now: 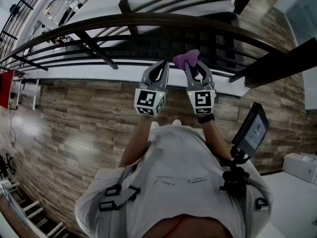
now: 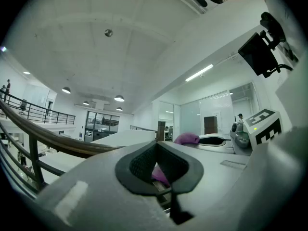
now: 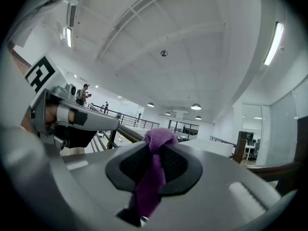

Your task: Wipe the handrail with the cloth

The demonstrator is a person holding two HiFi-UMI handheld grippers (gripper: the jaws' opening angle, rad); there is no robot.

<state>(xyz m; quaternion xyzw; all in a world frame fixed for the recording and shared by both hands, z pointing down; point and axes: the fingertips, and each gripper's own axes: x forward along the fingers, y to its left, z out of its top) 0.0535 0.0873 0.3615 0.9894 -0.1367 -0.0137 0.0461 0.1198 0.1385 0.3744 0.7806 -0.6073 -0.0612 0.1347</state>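
Note:
The dark wooden handrail (image 1: 148,21) curves across the top of the head view, beyond both grippers. My right gripper (image 1: 190,66) is shut on a purple cloth (image 1: 186,59), which bunches above its tips just below the rail. In the right gripper view the cloth (image 3: 154,172) runs down between the jaws from the tips (image 3: 155,146). My left gripper (image 1: 161,66) is held close beside the right one, its jaws meeting at the tips (image 2: 155,146) with nothing seen gripped there. The cloth (image 2: 186,138) also shows to its right. The handrail (image 2: 57,141) passes to the left.
Thinner dark rails and slanted posts (image 1: 94,46) run under the handrail, above a white ledge (image 1: 89,73). I stand on a wood-plank floor (image 1: 74,123). A small screen on a chest mount (image 1: 251,130) sticks out at my right. A white box (image 1: 299,165) sits at far right.

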